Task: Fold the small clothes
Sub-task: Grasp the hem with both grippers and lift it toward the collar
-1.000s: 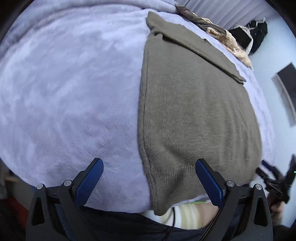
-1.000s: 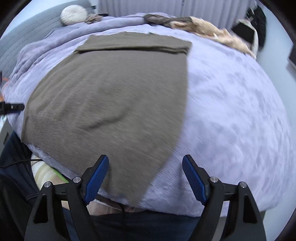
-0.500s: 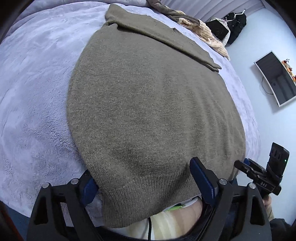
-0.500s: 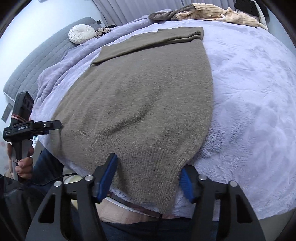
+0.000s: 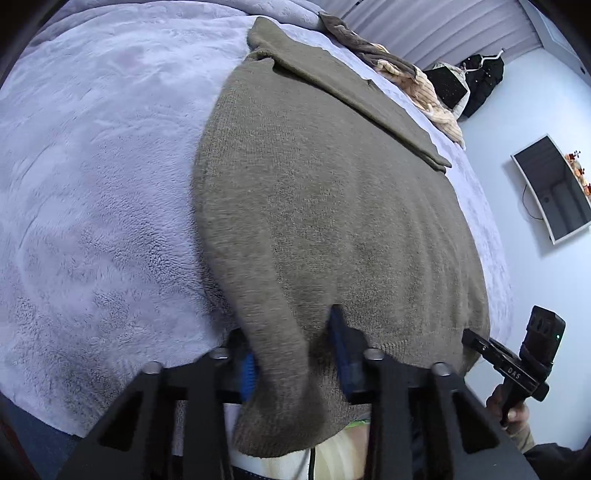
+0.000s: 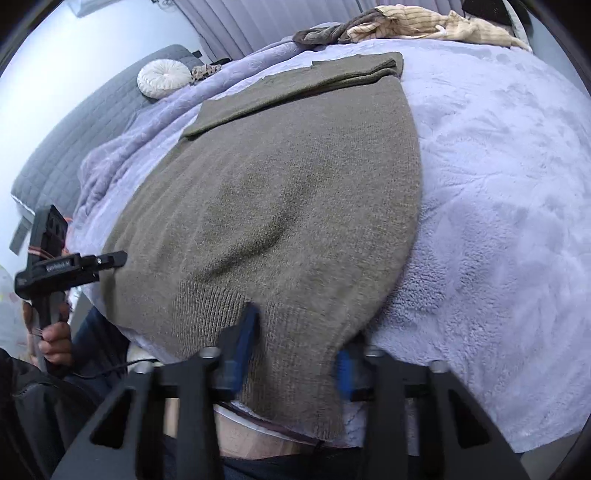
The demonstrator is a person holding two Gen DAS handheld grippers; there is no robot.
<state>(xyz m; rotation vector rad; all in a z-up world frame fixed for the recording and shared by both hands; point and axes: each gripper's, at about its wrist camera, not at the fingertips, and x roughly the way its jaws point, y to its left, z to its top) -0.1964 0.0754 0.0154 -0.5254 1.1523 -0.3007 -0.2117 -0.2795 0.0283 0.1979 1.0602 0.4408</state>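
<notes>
An olive-brown knit sweater (image 5: 332,206) lies flat on a lilac fleece blanket, its sleeves folded across the far end. In the right wrist view the sweater (image 6: 280,199) fills the middle. My left gripper (image 5: 291,354) has its blue fingers closed in on the sweater's near left hem corner, the knit bunched between them. My right gripper (image 6: 295,350) has its blue fingers closed in on the near right hem corner. Each gripper shows in the other's view, the right one (image 5: 517,362) and the left one (image 6: 66,266).
The lilac blanket (image 5: 92,184) covers the bed. A heap of beige and brown clothes (image 6: 406,26) lies at the far end. A round white cushion (image 6: 164,77) rests by the grey headboard. A wall screen (image 5: 554,188) hangs to the right. The bed's near edge runs under both grippers.
Both grippers moved in over the sweater's near hem corners and their jaws narrowed from wide open onto the knit, which now bunches between the fingers.
</notes>
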